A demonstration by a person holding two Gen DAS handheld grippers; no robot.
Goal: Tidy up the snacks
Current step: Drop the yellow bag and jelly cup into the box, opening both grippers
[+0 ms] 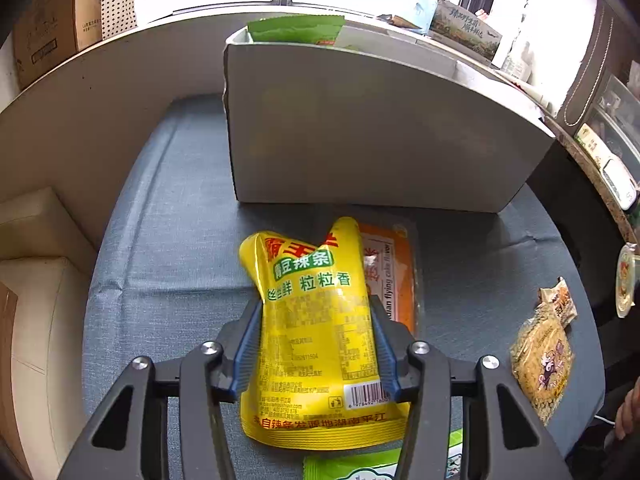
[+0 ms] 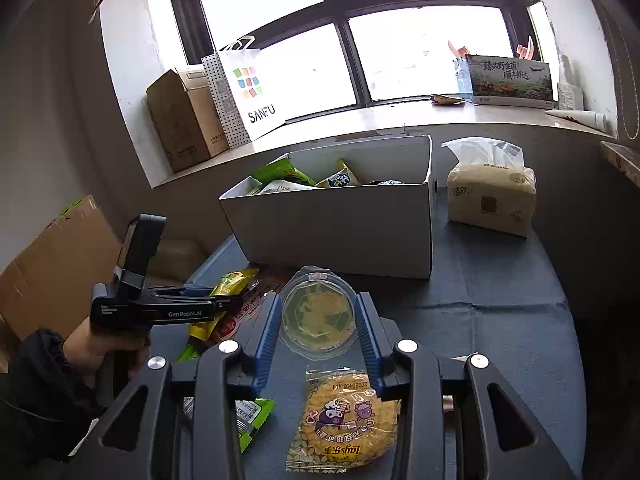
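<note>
Your left gripper (image 1: 316,344) is clamped on the yellow snack pouch (image 1: 316,320), just in front of the white box (image 2: 344,224). Your right gripper (image 2: 318,328) grips a clear lidded cup (image 2: 318,314). The box already holds green and yellow snack bags (image 2: 288,178).

Left wrist cam looks steeply down, super close over the blue cloth (image 1: 168,240), facing the white box (image 1: 360,128) and far window. Right wrist cam sits higher and further back, tilted less, and catches the same white box (image 2: 340,232), cloth and windowsill.
</note>
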